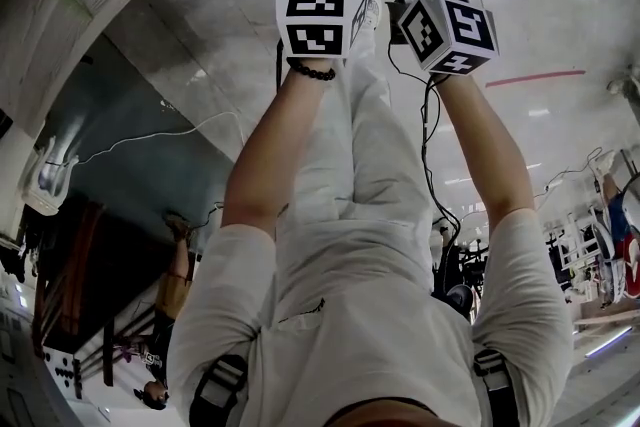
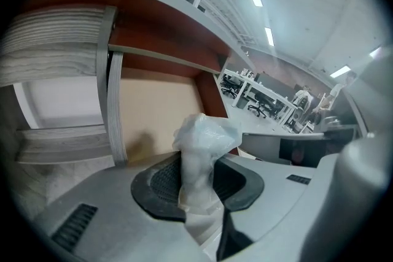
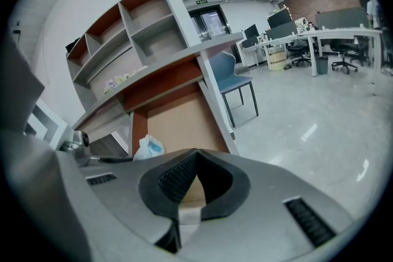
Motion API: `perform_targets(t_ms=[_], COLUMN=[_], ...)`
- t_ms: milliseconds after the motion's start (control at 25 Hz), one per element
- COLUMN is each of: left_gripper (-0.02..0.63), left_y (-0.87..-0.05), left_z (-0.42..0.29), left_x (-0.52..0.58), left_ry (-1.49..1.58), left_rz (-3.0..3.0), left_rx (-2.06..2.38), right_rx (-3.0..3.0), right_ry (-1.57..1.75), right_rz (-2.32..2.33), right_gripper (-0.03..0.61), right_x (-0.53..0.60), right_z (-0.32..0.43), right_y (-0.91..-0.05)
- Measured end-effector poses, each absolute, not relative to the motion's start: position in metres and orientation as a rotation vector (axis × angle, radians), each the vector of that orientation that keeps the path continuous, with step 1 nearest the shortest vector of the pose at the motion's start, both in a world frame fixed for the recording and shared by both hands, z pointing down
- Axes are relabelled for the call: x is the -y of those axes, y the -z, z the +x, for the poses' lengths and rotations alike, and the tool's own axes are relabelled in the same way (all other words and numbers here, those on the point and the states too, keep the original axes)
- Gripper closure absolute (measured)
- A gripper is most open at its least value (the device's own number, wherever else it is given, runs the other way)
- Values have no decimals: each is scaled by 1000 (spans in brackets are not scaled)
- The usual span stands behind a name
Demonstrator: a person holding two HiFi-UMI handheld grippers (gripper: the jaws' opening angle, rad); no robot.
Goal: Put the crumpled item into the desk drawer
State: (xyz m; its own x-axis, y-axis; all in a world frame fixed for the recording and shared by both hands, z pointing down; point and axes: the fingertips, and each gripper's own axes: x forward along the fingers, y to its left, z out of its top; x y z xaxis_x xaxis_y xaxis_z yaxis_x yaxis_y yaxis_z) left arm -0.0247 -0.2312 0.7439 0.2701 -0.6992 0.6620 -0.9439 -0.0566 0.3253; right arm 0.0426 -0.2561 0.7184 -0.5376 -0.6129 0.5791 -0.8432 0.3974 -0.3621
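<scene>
Left claw point(image 2: 198, 178) is squeezing the crumpled item point(image 2: 206, 135), a whitish plastic wad, between its partly closed pads at the lower centre of its own view, facing the tan recess of the desk point(image 2: 166, 15). Right claw point(image 3: 195, 159) is gripping nothing, its pads meeting at their tips.
</scene>
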Motion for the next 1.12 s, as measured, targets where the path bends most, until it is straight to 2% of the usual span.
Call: perform_targets(t_ms=[720,1120], left_gripper=[480,445], left_y=[-748,-743], left_z=[-22,-15], left_x=[231,234], left_ry=[-413,-397], left_rz=[1808,1813], left_rx=[1472,1450], right_rx=[2300,2300], right_ry=[-924,-919], right_rz=[1263,1267], right_gripper=[580,580], right_x=[253,260], right_z=[38,41], right_y=[-723,-717])
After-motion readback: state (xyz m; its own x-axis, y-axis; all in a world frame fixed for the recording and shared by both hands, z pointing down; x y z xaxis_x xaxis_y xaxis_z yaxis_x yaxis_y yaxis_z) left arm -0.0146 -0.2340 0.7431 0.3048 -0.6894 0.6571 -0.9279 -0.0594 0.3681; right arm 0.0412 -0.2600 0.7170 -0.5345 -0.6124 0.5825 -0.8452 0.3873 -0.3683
